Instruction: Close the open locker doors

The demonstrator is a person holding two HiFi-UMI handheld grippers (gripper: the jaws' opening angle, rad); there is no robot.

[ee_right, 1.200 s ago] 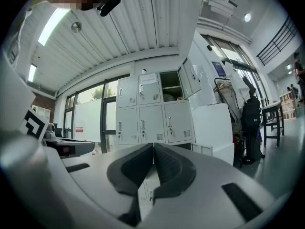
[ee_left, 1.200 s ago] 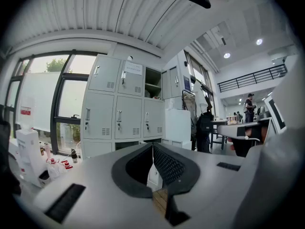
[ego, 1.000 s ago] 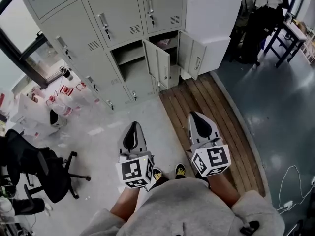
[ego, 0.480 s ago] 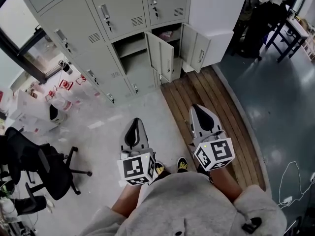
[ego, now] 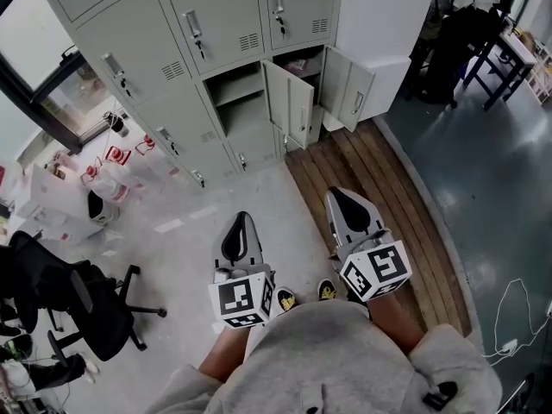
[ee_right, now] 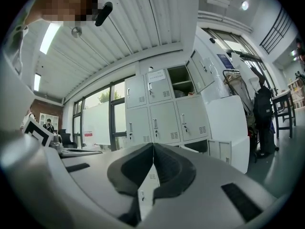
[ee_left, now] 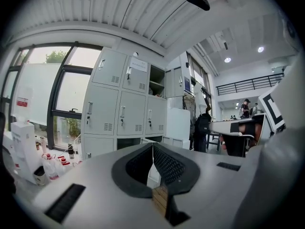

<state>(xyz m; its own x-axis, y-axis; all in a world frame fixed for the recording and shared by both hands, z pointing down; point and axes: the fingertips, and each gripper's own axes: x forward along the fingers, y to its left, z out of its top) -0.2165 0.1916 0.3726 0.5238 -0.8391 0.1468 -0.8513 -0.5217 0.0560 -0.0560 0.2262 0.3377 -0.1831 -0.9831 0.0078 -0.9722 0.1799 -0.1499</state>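
Left gripper [ego: 241, 224] and right gripper [ego: 347, 203] both sit pinched fully together, holding nothing, low at six o'clock. Two open locker doors — the middle door [ego: 291, 110] and the right door [ego: 360, 93] — stand ajar at twelve o'clock, well apart from them. A hard shove could bounce a door back open; the closed jaws might skid off smooth metal.

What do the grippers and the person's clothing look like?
Left gripper and right gripper are alike: pale grey shells tapering to a point, black textured pads inside, each carrying a white cube with black square markers. The person wears a grey sweatshirt.
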